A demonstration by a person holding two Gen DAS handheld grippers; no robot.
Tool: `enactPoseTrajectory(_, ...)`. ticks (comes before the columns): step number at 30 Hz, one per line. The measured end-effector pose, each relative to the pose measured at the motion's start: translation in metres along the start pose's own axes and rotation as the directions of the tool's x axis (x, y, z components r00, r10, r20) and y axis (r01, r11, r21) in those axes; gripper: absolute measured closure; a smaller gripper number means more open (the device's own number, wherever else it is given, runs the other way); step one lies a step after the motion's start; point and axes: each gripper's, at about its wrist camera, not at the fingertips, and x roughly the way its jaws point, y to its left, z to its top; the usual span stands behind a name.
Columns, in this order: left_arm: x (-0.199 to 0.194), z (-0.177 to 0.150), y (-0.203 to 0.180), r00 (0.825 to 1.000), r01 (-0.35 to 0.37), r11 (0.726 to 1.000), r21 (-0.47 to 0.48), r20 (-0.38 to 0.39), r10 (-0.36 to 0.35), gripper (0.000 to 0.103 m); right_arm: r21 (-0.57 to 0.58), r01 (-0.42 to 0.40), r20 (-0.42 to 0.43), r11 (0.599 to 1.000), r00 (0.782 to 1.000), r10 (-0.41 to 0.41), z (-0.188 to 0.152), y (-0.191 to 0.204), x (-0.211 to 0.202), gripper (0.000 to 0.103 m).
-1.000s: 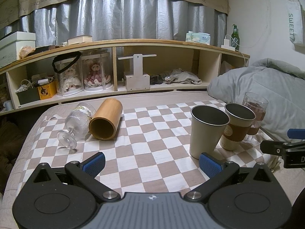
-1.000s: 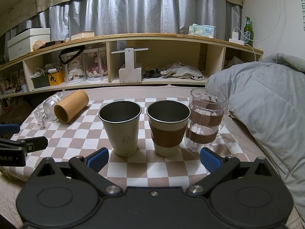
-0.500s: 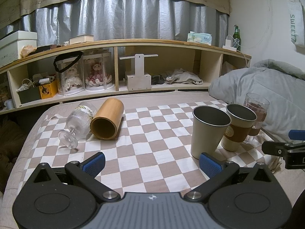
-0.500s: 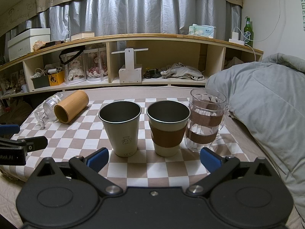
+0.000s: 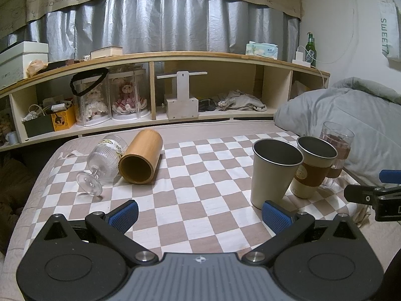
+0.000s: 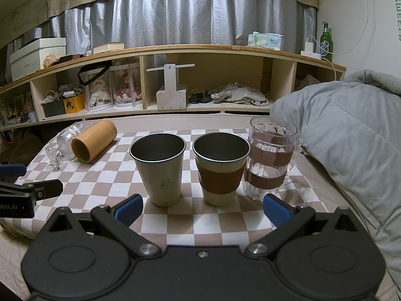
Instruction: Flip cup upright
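The checkered cloth (image 5: 200, 200) filled the middle of the left wrist view, with three upright cups grouped at centre right: a cream metal cup (image 5: 272, 173), a sleeved cup (image 5: 313, 168) and a clear glass (image 5: 335, 150). At centre left lay the two fallen pieces, touching side by side: the bamboo cup (image 5: 140, 160), mouth toward the camera, and a ribbed stemmed glass (image 5: 104, 161) on its left, foot forward.

The left gripper (image 5: 199, 213) sat at the bottom of the frame, jaws wide apart and empty, short of both. The right gripper (image 6: 203, 208) was likewise spread and empty, facing the upright trio.

The bamboo cup seemed the likely pick. A good approach would probably straddle its mid-body from the open right side, clear of the glass, close gently since the smooth cylinder could roll, then swing the mouth upward before setting it on flat cloth.
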Motion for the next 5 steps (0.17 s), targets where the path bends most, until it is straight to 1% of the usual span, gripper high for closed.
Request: enactPoseTrajectory(5,-0.0005,-0.0001,-0.0013,1.0,-0.001,1.0,-0.001,0.001,0.001,0.0,0.001,0.0,0.0,1.0,1.0,0.0,-0.0003,0.0001,-0.0002,0.0)
